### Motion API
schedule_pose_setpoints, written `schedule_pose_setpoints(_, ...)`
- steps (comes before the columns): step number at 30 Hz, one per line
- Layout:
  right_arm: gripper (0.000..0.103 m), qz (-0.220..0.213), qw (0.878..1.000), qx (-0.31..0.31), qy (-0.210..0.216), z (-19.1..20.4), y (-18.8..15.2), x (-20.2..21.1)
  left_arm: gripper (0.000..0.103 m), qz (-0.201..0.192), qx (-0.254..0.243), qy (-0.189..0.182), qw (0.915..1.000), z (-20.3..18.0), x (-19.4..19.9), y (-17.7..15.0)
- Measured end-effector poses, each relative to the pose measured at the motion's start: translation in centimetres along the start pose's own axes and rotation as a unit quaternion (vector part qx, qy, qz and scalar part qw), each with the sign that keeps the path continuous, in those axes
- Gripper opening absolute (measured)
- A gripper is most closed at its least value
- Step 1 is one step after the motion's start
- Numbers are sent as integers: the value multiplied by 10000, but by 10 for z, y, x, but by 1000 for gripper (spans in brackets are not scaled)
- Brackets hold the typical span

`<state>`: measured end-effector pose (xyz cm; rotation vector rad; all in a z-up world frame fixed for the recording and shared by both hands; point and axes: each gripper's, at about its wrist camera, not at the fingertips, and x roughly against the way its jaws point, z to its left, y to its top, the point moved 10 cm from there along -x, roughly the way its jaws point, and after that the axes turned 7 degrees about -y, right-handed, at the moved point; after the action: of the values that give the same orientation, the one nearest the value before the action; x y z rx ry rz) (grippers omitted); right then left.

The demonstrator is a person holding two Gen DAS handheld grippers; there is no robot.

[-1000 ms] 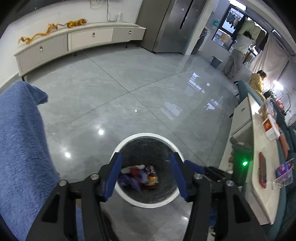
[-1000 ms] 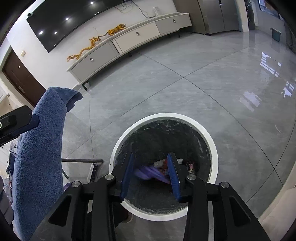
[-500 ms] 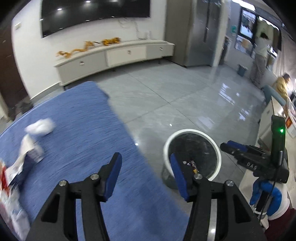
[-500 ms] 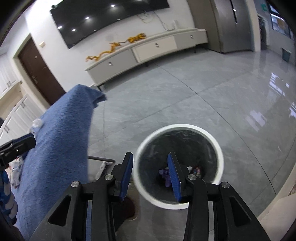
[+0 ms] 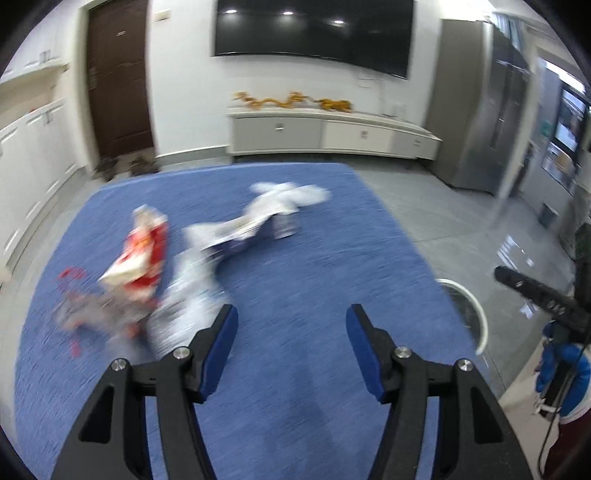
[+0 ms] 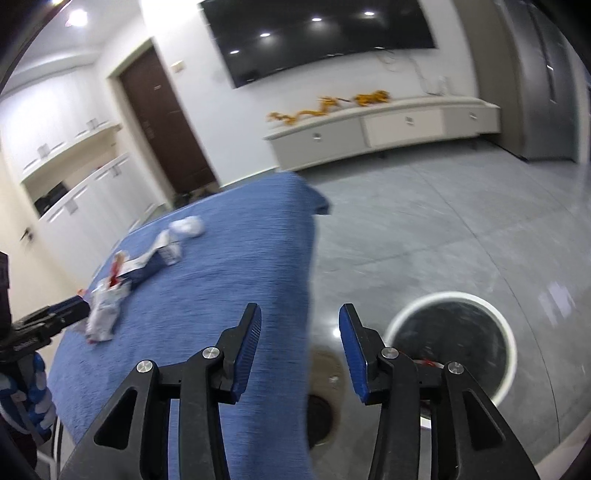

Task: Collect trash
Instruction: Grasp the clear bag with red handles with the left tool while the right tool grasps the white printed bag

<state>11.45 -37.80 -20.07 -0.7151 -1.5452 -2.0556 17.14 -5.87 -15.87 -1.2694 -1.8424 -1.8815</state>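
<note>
Trash lies on a table with a blue cloth (image 5: 295,266): a red and white wrapper (image 5: 142,258), crumpled white paper (image 5: 288,194), a white and dark wrapper (image 5: 240,232) and blurred scraps at the left (image 5: 85,306). My left gripper (image 5: 291,332) is open and empty above the cloth's near part. My right gripper (image 6: 300,328) is open and empty over the cloth's right edge. The round white-rimmed bin (image 6: 452,334) with a dark liner stands on the floor to its right, and its rim (image 5: 469,306) also shows in the left wrist view.
A low white cabinet (image 6: 380,129) with orange dragon figures runs along the far wall under a dark TV (image 5: 314,29). A brown door (image 5: 118,77) is at the left, a steel fridge (image 5: 476,122) at the right. Grey tiled floor (image 6: 461,229) surrounds the bin.
Both grippers swung left and up from over the bin to the blue table. The purple trash seen between the right fingers a second ago lies in the bin. Both stay open.
</note>
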Motion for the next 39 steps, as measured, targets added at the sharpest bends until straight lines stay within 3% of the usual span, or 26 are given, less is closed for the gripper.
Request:
schedule_pose_setpoints(4, 48, 33, 9989, 335, 318, 42, -2, 5, 59, -7, 441, 352, 9984, 56, 22, -25)
schedule_pose_setpoints(9, 48, 207, 9952, 733, 608, 87, -14, 5, 59, -38, 1240, 607, 9904, 125, 40, -51)
schedule_pose_setpoints(15, 48, 456, 9885, 1124, 907, 134, -21, -3, 59, -125, 1686, 353, 9850, 155, 41, -51)
schedule_pose_setpoints(21, 48, 697, 9805, 1429, 1152, 184, -24, -19, 59, -130, 1955, 35, 9806, 165, 14, -31)
schedule_pose_setpoints(31, 48, 1012, 9671, 1920, 1328, 246, -28, -52, 59, 25, 2826, 38, 9592, 230, -24, -28)
schedule_pose_setpoints(34, 48, 1125, 9627, 2012, 1419, 265, -33, -61, 52, -71, 2961, -98, 9551, 240, -24, -27)
schedule_pose_setpoints(39, 48, 1304, 9570, 2015, 1632, 293, -39, -75, 14, -96, 3006, -148, 9536, 254, -21, -34)
